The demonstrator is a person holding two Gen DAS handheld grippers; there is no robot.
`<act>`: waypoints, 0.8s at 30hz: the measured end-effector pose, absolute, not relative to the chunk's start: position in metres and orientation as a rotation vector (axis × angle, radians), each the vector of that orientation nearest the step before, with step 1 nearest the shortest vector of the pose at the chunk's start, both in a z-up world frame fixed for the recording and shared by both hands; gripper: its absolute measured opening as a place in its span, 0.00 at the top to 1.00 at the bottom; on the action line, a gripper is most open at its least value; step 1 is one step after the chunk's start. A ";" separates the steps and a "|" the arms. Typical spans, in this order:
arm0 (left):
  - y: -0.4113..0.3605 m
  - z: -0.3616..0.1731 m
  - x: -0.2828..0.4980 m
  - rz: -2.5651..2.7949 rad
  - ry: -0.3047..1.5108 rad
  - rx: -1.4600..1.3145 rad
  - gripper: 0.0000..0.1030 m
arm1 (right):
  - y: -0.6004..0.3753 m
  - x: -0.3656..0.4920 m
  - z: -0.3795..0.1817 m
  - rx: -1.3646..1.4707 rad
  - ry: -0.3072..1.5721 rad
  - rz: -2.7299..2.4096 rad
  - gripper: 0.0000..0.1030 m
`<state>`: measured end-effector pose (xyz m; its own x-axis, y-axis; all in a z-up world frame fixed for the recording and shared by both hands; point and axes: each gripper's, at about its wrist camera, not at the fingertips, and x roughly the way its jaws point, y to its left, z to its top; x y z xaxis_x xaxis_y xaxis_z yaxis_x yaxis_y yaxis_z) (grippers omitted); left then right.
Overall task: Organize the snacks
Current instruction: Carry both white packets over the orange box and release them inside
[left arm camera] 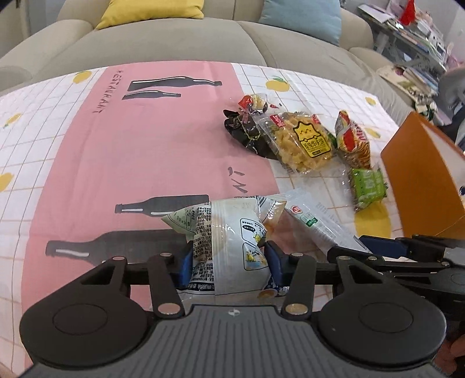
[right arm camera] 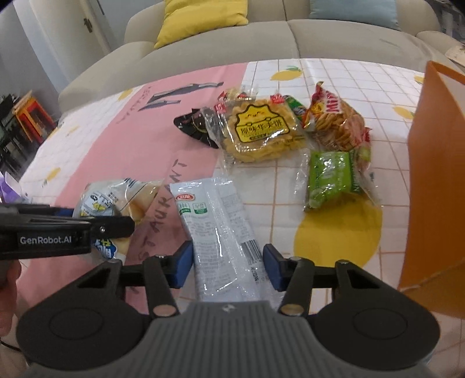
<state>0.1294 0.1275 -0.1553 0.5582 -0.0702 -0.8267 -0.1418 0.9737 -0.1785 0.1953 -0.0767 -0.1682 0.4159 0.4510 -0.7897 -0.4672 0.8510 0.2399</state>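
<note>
My left gripper (left arm camera: 229, 258) has its blue pads on both sides of a white snack bag with black print (left arm camera: 229, 232), shut on it; that bag also shows in the right wrist view (right arm camera: 107, 200). My right gripper (right arm camera: 228, 261) straddles a long white packet (right arm camera: 221, 221) with its jaws open and a gap at each pad; the packet also shows in the left wrist view (left arm camera: 314, 221). Further back lie a yellow waffle pack (right arm camera: 258, 130), a red-orange cracker bag (right arm camera: 337, 122), a green pack (right arm camera: 331, 174) and a black packet (right arm camera: 194, 126).
An orange paper bag (right arm camera: 436, 180) stands at the right, also in the left wrist view (left arm camera: 421, 174). The table wears a pink and white checked cloth (left arm camera: 116, 162). A grey sofa (right arm camera: 261, 37) with a yellow cushion (right arm camera: 200, 17) runs behind.
</note>
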 end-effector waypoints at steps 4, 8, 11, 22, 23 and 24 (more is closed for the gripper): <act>0.129 -0.145 0.120 0.030 0.974 -0.301 0.46 | -0.079 0.188 -0.153 0.018 0.974 0.572 0.51; 0.127 -0.132 0.113 0.025 0.973 -0.348 0.46 | -0.089 0.181 -0.136 0.082 0.961 0.567 0.52; 0.124 -0.122 0.109 0.020 0.967 -0.376 0.46 | -0.098 0.177 -0.122 0.128 0.947 0.568 0.52; 0.092 -0.074 0.116 -0.054 0.923 -0.397 0.46 | -0.151 0.181 -0.063 0.216 0.870 0.531 0.52; 0.087 -0.068 0.119 -0.067 0.917 -0.395 0.46 | -0.158 0.182 -0.056 0.220 0.856 0.524 0.52; 0.080 -0.062 0.123 -0.083 0.912 -0.389 0.46 | -0.165 0.183 -0.050 0.223 0.843 0.518 0.52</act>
<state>0.1232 0.0802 -0.0619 0.6139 -0.2335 -0.7541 -0.0934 0.9270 -0.3632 0.1830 -0.1650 -0.0497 0.5511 0.5200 -0.6526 -0.3479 0.8540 0.3868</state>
